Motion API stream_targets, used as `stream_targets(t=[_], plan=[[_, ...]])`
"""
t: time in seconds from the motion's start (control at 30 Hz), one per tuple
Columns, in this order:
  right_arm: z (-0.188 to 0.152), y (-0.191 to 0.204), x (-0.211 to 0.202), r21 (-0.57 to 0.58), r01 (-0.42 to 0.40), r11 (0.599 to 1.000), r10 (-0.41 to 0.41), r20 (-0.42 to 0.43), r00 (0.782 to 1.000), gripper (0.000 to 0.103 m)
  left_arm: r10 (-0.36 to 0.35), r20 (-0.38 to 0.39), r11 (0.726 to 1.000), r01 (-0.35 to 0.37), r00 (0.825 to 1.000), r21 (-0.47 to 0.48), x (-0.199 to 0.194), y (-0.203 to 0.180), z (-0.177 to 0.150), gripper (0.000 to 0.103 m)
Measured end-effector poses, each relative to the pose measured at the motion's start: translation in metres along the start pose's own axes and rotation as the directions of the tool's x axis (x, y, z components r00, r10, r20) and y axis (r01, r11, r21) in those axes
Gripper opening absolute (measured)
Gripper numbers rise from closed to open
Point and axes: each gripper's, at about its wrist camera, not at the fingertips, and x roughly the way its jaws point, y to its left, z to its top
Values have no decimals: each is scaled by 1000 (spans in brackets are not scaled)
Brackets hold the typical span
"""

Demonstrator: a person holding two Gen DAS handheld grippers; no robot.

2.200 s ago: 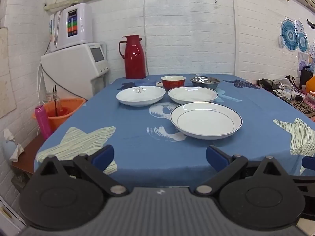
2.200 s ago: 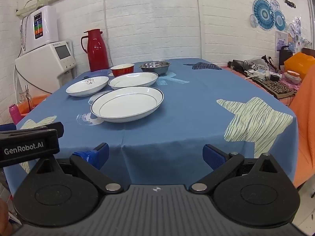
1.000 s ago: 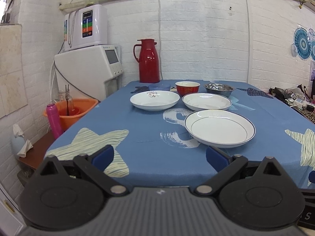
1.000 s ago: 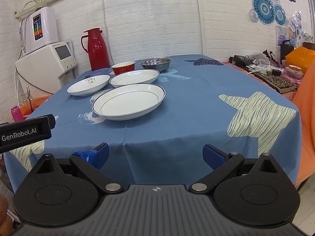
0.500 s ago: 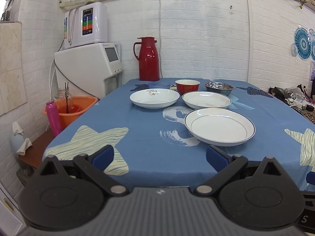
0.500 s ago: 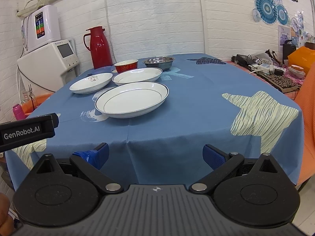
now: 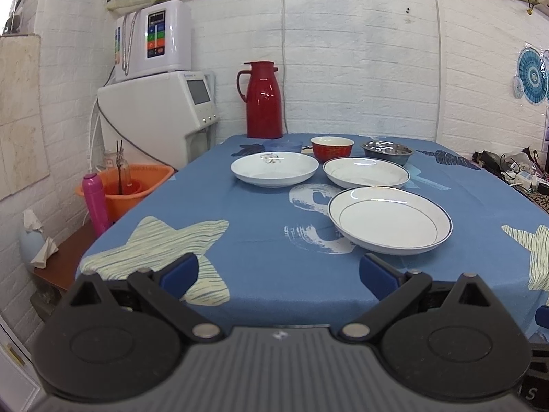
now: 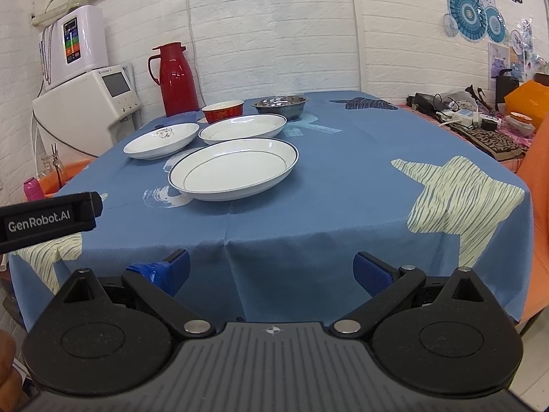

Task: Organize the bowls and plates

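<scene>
Left wrist view: left gripper [image 7: 278, 271] spread wide, holding nothing, short of the near table edge. Right gripper [image 8: 271, 269] likewise spread and empty, also short of the edge.

Task items all on the blue tablecloth [image 7: 240, 233], none stacked yet. Blue-rimmed plate [image 7: 389, 219] is nearest to us. Behind it sit the plain white plate [image 7: 366, 172] and, to its left, the patterned plate [image 7: 274, 169]. Farther back are the red bowl [image 7: 332, 148] and the steel bowl [image 7: 387, 151]. A small blue dish [image 7: 283, 145] lies behind the patterned plate, only partly visible.

We judge the step to be the approach to a first plate, probably the blue-rimmed one. Advice to ourselves: come in low and level, slide one finger under the rim and one over, and pinch at the near edge. Glazed rims are likely slippery, so lift slowly and keep the plate flat. Stack plates on plates and bowls in bowls.

View differences: right wrist view shows the cluttered side counter [image 8: 480, 120] and the left gripper's branded body [image 8: 44, 219]. Left wrist view alone shows the orange basin [image 7: 132, 185] and pink bottle [image 7: 96, 202] beside the table. Red thermos [image 8: 176, 75] appears in both.
</scene>
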Motion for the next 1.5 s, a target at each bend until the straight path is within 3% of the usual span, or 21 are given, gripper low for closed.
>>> stream_targets(t=[0.2, 0.43, 0.7, 0.83, 0.9, 0.97, 1.07, 1.17, 1.37, 1.5], plan=[[-3, -5, 7, -2, -2, 1000, 2, -7, 1000, 89, -1, -71, 1000, 1, 998, -4, 34, 3, 6, 99], [-1, -20, 14, 31, -3, 1000, 2, 13, 1000, 89, -15, -182, 1000, 14, 983, -7, 77, 2, 11, 99], [45, -44, 51, 123, 13, 992, -8, -36, 999, 89, -84, -215, 996, 89, 973, 15, 104, -3, 39, 99], [79, -40, 87, 79, 13, 997, -7, -74, 997, 89, -179, -289, 982, 187, 941, 3, 132, -5, 58, 99], [95, -39, 110, 53, 4, 999, 2, -111, 994, 89, -231, -334, 969, 249, 914, 10, 150, -7, 67, 99], [109, -39, 134, 23, -1, 1000, 4, -145, 989, 89, -289, -390, 948, 319, 874, 12, 173, -11, 76, 99], [122, -36, 167, -29, 10, 1000, -16, -208, 978, 89, -323, -451, 937, 348, 832, -28, 205, -12, 82, 99], [126, -32, 190, -58, -7, 998, -10, -279, 960, 89, -341, -489, 928, 369, 803, -40, 226, -12, 83, 99], [121, -16, 215, -138, -43, 989, -14, -383, 924, 89, -346, -524, 915, 404, 778, -3, 247, -22, 80, 96], [120, -23, 215, -108, -89, 990, 42, -373, 927, 91, -331, -514, 911, 409, 792, 44, 250, -29, 79, 96]])
